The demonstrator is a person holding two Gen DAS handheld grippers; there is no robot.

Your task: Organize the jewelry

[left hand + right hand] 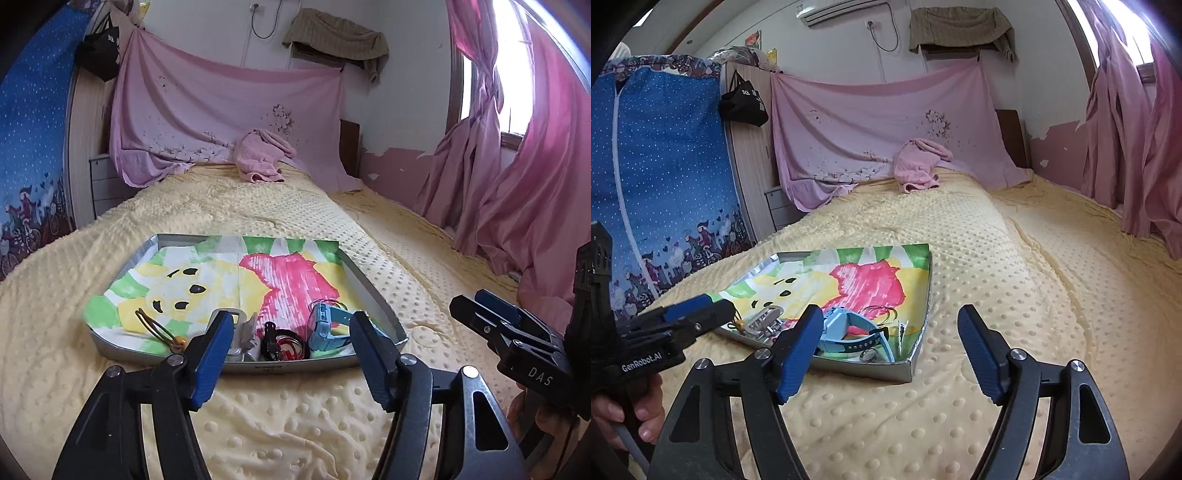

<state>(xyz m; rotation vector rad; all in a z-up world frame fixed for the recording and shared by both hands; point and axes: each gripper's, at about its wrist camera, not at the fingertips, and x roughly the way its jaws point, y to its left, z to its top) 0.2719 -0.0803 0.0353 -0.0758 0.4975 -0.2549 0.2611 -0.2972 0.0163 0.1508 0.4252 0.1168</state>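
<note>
A shallow silver tray (373,295) lined with a coloured drawing lies on the yellow bed cover. Along its near side lie a gold hair clip (153,325), a silver clasp piece (240,332), black and red bands (284,341) and a blue watch (327,325). My left gripper (291,323) hovers open just before the tray's near rim, nothing between its pads. My right gripper (889,314) is open too, empty, over the bed cover at the tray's (905,369) right corner. The blue watch (846,328) and silver clasp piece (764,319) show there too.
The dotted yellow bed cover (295,424) spreads all around the tray. A crumpled pink towel (264,155) lies at the bed's far end under a hung pink sheet. Pink curtains (524,206) hang on the right, a blue fabric wardrobe (657,177) stands left.
</note>
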